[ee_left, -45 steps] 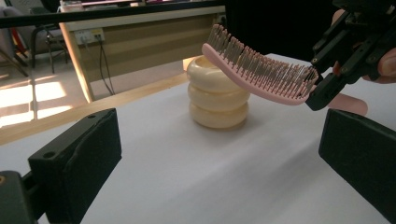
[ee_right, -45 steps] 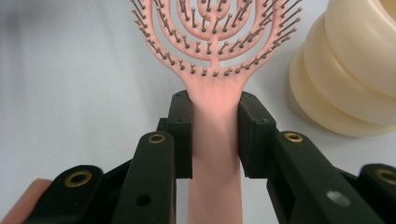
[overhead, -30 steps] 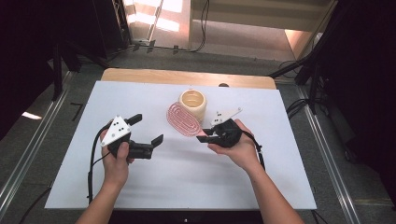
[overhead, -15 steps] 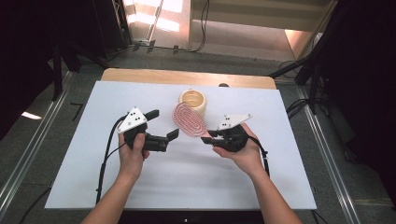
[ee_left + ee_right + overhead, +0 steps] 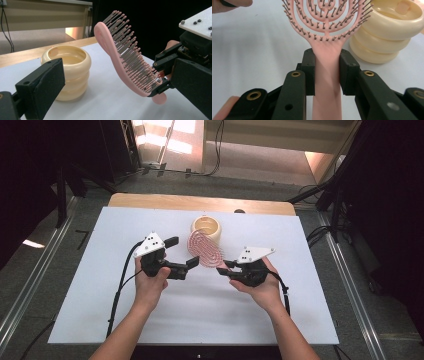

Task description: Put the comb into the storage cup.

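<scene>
Pink hairbrush [image 5: 325, 82] handle sits clamped between the right gripper's [image 5: 326, 72] fingers; left gripper's [image 5: 117, 82] fingers gape empty.

Left tongs [image 5: 183, 255] agape, right tongs [image 5: 223, 266] clamped

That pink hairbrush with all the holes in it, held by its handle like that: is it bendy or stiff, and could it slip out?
The pink plastic vented hairbrush probably flexes a little: its head is thin open loops. It looks light, staying raised from the handle alone. The right tongs squeeze its smooth narrow handle, so it might swivel if bumped.
</scene>
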{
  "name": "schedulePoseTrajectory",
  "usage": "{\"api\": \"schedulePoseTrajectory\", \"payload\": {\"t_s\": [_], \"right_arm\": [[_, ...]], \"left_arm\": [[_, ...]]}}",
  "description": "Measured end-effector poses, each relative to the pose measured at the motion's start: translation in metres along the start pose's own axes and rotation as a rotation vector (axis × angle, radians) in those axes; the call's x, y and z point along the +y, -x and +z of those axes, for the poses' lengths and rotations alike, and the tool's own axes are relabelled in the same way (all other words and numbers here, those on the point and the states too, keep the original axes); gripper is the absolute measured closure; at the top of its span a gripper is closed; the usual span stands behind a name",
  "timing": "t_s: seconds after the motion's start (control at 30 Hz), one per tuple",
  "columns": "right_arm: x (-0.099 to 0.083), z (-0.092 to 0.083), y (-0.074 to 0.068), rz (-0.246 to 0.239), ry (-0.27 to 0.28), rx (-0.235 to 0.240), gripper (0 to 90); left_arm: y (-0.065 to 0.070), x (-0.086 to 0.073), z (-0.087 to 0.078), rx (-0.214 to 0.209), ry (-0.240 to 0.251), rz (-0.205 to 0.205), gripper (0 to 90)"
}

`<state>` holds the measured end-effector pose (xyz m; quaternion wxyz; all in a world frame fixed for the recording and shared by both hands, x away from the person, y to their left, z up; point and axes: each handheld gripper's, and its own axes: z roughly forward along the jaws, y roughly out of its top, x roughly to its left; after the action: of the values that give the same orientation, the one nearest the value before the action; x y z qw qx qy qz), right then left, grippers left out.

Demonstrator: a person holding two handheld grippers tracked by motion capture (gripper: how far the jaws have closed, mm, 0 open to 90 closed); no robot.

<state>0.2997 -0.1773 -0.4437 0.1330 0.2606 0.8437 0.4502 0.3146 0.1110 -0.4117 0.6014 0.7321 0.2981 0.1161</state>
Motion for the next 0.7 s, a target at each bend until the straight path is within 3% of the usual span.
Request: {"api": "schedulePoseTrajectory", "payload": {"t_s": [0.2,0.43,0.7], "right_arm": [[-0.003,0.001,-0.002,0.002,0.017,-0.014,68.0],[-0.008,0.004,-0.005,-0.002,0.037,-0.035,68.0],[-0.009,0.007,-0.009,-0.018,0.032,-0.041,68.0]], "left_arm": [[0.002,0.002,0.003,-0.012,-0.005,-0.012,0.0],[0.007,0.004,0.011,-0.002,-0.042,-0.092,14.3],[0.008,0.005,0.015,-0.008,-0.069,-0.118,19.4]]}}
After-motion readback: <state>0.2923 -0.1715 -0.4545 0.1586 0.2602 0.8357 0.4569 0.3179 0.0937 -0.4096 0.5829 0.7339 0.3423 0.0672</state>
